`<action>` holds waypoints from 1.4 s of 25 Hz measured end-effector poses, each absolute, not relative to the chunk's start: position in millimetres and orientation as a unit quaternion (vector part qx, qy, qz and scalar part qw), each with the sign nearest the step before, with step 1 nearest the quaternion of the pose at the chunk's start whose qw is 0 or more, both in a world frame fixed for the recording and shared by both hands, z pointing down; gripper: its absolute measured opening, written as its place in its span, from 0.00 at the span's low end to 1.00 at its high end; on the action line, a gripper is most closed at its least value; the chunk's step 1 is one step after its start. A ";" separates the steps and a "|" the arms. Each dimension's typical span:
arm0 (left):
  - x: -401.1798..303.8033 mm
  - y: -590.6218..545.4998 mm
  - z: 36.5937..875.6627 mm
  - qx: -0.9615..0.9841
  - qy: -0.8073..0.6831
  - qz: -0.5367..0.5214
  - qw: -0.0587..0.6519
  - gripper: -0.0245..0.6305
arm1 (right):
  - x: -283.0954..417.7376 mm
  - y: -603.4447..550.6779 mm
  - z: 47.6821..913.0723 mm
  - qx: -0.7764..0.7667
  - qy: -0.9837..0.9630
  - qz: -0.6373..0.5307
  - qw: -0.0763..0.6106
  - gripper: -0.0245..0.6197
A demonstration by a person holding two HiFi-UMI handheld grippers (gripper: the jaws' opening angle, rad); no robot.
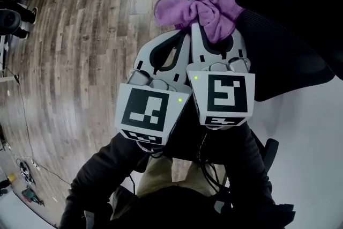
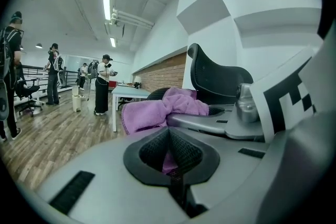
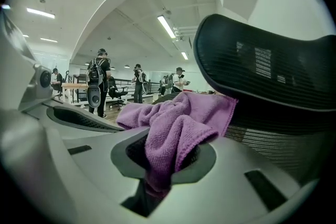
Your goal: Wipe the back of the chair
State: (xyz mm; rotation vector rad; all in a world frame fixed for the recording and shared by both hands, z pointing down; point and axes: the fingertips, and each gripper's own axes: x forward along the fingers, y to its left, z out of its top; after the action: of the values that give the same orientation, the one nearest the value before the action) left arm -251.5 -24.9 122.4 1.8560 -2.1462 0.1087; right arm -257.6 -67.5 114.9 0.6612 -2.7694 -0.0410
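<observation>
A purple cloth (image 1: 203, 5) is bunched at the tips of both grippers, right beside the black mesh chair back (image 1: 289, 35). My left gripper (image 1: 182, 29) and right gripper (image 1: 206, 32) sit side by side, almost touching. In the right gripper view the cloth (image 3: 178, 123) is pinched in the shut jaws of the right gripper (image 3: 163, 165) and spills forward against the chair back (image 3: 273, 71). In the left gripper view the left gripper (image 2: 170, 149) is shut, with a strip of the cloth (image 2: 157, 110) showing between its pads. The chair's curved top (image 2: 215, 78) rises just behind.
Wood floor (image 1: 91, 35) spreads to the left. A white wall (image 1: 316, 153) stands close on the right. Farther off are a white table (image 2: 128, 94), several standing people (image 2: 102, 84) and other office chairs (image 3: 118, 93). The person's dark sleeves (image 1: 107, 169) fill the bottom of the head view.
</observation>
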 end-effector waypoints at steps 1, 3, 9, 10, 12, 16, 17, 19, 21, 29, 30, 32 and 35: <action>-248.6 -27.3 121.9 0.647 -0.746 0.039 0.150 0.04 | -254.3 -69.7 114.8 0.231 -0.962 -0.013 0.146 0.14; -242.7 -32.8 121.7 0.650 -0.744 0.042 0.149 0.04 | -247.6 -74.8 114.9 0.234 -0.961 -0.011 0.145 0.14; -222.9 -52.9 121.1 0.659 -0.735 0.049 0.148 0.04 | -225.5 -93.1 115.0 0.243 -0.959 -0.002 0.145 0.14; -218.6 -56.8 120.8 0.661 -0.734 0.049 0.148 0.04 | -220.9 -96.8 114.8 0.246 -0.958 -0.001 0.146 0.14; -209.2 -63.2 120.1 0.665 -0.730 0.053 0.147 0.04 | -210.8 -103.0 114.5 0.250 -0.957 0.003 0.146 0.14; -192.6 -73.8 116.8 0.673 -0.723 0.059 0.144 0.04 | -193.0 -113.4 111.6 0.260 -0.955 0.008 0.142 0.14; -189.1 -77.1 116.5 0.674 -0.722 0.061 0.144 0.04 | -189.1 -116.3 111.5 0.262 -0.955 0.010 0.142 0.14; -181.4 -83.1 116.6 0.677 -0.719 0.064 0.143 0.04 | -180.7 -121.8 111.9 0.265 -0.954 0.013 0.142 0.14; -172.6 -88.8 116.7 0.680 -0.716 0.066 0.142 0.04 | -171.1 -126.8 112.0 0.268 -0.953 0.015 0.141 0.14; -138.3 -111.4 115.2 0.697 -0.700 0.071 0.138 0.04 | -134.3 -148.0 110.3 0.288 -0.947 0.018 0.138 0.14; -134.5 -114.1 115.4 0.699 -0.698 0.072 0.138 0.04 | -130.4 -150.5 110.4 0.290 -0.947 0.018 0.138 0.14; -127.4 -120.4 116.0 0.702 -0.695 0.074 0.138 0.04 | -122.7 -156.2 111.1 0.294 -0.946 0.019 0.137 0.14; -114.6 -130.4 111.9 0.706 -0.691 0.075 0.136 0.04 | -109.0 -165.4 107.4 0.299 -0.944 0.021 0.136 0.14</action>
State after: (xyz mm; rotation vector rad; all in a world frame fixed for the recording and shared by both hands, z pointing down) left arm -114.6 -130.4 111.9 2.0435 -2.0006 0.2161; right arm -109.0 -165.4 107.4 0.8647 -2.7338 0.0620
